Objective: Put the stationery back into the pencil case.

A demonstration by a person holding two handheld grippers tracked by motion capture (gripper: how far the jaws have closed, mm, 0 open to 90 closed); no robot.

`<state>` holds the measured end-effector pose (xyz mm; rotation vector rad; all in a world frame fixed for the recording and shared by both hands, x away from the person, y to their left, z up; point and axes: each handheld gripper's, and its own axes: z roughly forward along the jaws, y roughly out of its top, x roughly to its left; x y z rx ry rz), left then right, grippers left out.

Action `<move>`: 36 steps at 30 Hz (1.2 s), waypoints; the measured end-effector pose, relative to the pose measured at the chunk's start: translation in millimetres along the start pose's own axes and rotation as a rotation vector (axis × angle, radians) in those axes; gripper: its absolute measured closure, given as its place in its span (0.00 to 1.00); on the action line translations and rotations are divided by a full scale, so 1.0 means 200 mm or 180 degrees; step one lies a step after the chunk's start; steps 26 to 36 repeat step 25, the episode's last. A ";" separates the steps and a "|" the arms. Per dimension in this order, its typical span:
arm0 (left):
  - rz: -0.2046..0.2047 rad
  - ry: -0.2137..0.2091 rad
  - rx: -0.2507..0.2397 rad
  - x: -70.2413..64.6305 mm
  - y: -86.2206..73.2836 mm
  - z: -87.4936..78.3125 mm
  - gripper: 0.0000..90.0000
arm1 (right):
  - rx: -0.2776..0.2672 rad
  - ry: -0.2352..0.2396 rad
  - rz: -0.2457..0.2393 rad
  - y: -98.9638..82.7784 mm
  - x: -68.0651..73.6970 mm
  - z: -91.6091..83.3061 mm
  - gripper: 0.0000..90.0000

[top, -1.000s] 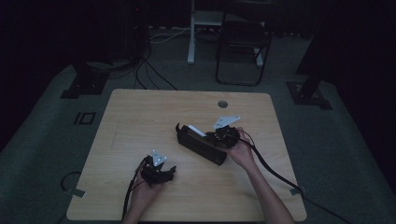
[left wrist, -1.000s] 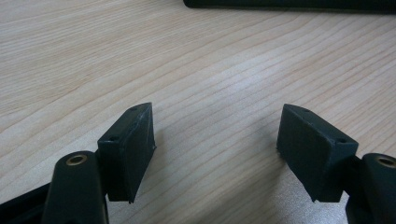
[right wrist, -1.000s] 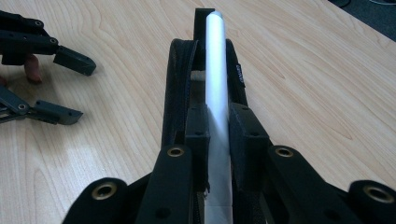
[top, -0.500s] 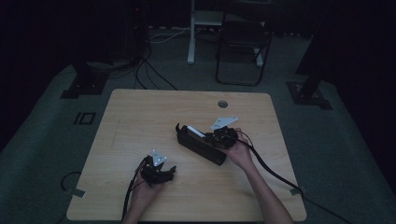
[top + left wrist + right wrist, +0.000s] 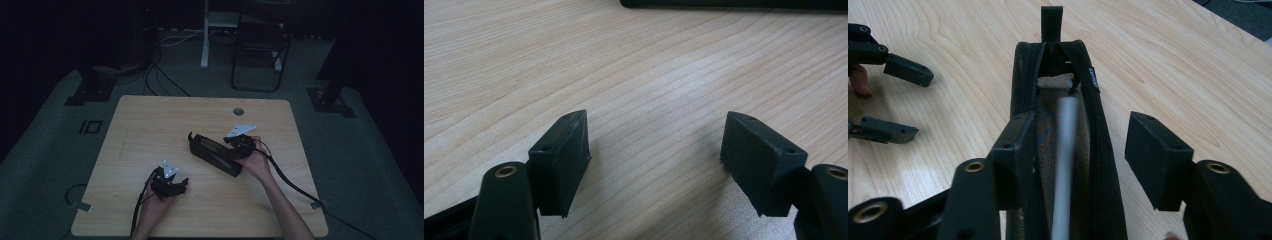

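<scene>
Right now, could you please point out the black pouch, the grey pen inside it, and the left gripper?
black pouch (image 5: 216, 154): high view, its top side.
grey pen (image 5: 1064, 165): right gripper view, mid-shaft.
left gripper (image 5: 656, 150): left gripper view, between its fingers.

Right gripper (image 5: 1083, 165) fingers just opened; left gripper (image 5: 656, 165) fingers parted.

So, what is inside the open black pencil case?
Inside the black pencil case, through the open zipper, a grey pen-like stick lies on a brownish patterned lining. The case walls hide anything deeper inside.
</scene>
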<state>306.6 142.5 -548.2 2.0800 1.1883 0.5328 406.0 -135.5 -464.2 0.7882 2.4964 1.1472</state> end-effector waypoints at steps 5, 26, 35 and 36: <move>0.0001 -0.0001 0.0001 0.00 0.00 0.00 0.31 | -0.0036 -0.0029 0.0007 0.00 0.01 -0.02 0.46; 0.0001 -0.0001 -0.0003 0.00 0.00 0.00 0.31 | -0.0142 -0.0141 -0.0075 0.02 0.07 -0.19 0.35; 0.0001 -0.0001 -0.0003 0.00 0.00 0.00 0.31 | -0.0142 -0.0141 -0.0075 0.02 0.07 -0.19 0.35; 0.0001 -0.0001 -0.0003 0.00 0.00 0.00 0.31 | -0.0142 -0.0141 -0.0075 0.02 0.07 -0.19 0.35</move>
